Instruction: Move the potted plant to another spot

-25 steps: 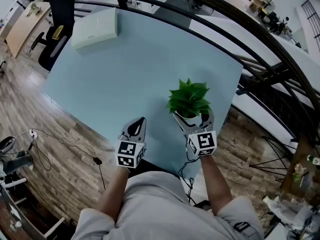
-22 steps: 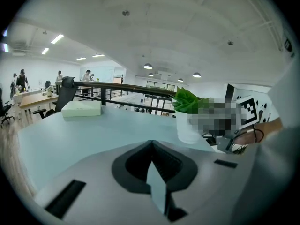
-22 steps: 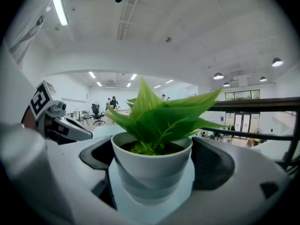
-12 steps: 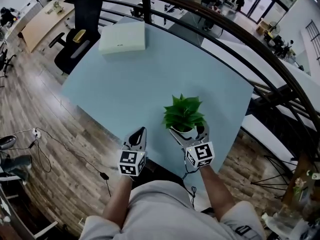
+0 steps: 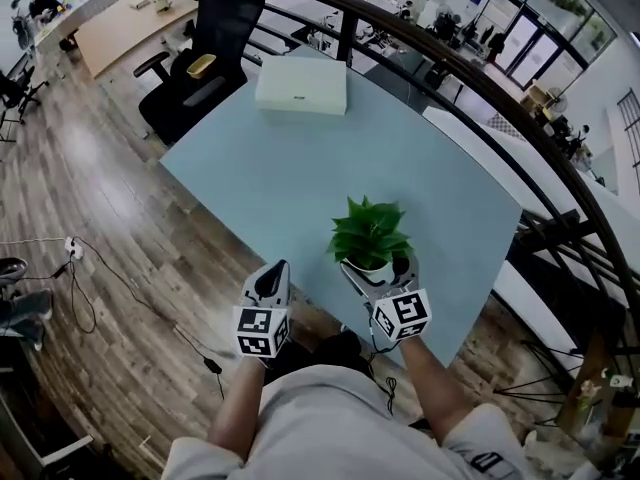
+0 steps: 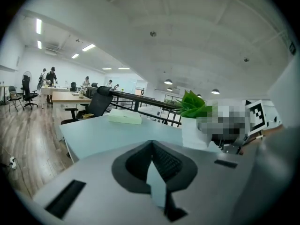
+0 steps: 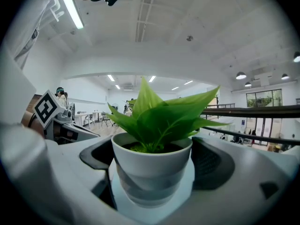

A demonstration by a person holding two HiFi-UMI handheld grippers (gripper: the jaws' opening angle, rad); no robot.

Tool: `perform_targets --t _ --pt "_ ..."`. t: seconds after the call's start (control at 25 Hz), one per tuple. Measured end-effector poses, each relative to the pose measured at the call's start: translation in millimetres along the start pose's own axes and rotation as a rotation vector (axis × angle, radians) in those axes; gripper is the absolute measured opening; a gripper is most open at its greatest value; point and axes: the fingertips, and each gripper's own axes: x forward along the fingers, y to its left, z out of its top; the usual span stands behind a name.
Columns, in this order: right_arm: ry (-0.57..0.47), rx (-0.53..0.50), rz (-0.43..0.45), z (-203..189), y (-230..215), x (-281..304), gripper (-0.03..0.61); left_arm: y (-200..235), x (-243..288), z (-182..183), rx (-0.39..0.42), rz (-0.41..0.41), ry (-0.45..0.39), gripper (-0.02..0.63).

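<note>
A potted plant (image 5: pixel 370 236) with green leaves in a white pot stands near the front edge of the pale blue table (image 5: pixel 290 168). My right gripper (image 5: pixel 378 264) is shut on its pot. In the right gripper view the pot (image 7: pixel 152 172) fills the space between the two dark pads (image 7: pixel 213 163). My left gripper (image 5: pixel 279 266) is shut and holds nothing, level with the plant and to its left over the table's front edge. In the left gripper view the plant (image 6: pixel 193 106) shows at the right, past that gripper's (image 6: pixel 152 146) tips.
A flat white box (image 5: pixel 301 86) lies at the table's far side. A black office chair (image 5: pixel 205 63) stands beyond the far left corner. A dark curved railing (image 5: pixel 480 98) runs behind and to the right. A cable (image 5: pixel 100 278) lies on the wood floor at left.
The head view has swung, so the table and box sit further right and lower in the picture. Both grippers and the plant keep the same places relative to each other.
</note>
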Motion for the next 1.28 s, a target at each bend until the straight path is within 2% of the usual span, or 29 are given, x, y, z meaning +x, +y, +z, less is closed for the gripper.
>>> perform_targets --t 0.24,0.4,0.52,0.68,0.92,1.12,1.28 --pt "-0.004 -0.046 0.031 15 50 24 0.509 55 -43 10 0.006 0.046 -0.045 0.012" --pt "0.011 -0.070 0.047 22 67 42 0.509 81 -47 7 -0.041 0.063 -0.052 0.012" --pt "0.022 -0.068 0.059 26 75 78 0.509 112 -37 13 -0.059 0.070 -0.045 0.012" --pt "0.024 -0.068 0.074 24 75 103 0.509 130 -30 16 -0.060 0.088 -0.038 0.012" --pt "-0.007 -0.056 0.100 26 70 134 0.509 160 -16 29 -0.018 0.131 -0.025 0.012" --pt "-0.025 -0.057 0.118 41 55 191 0.509 190 30 66 0.020 0.120 -0.011 0.012" --pt "-0.023 -0.054 0.143 41 47 220 0.509 200 55 76 0.020 0.120 0.010 0.012"
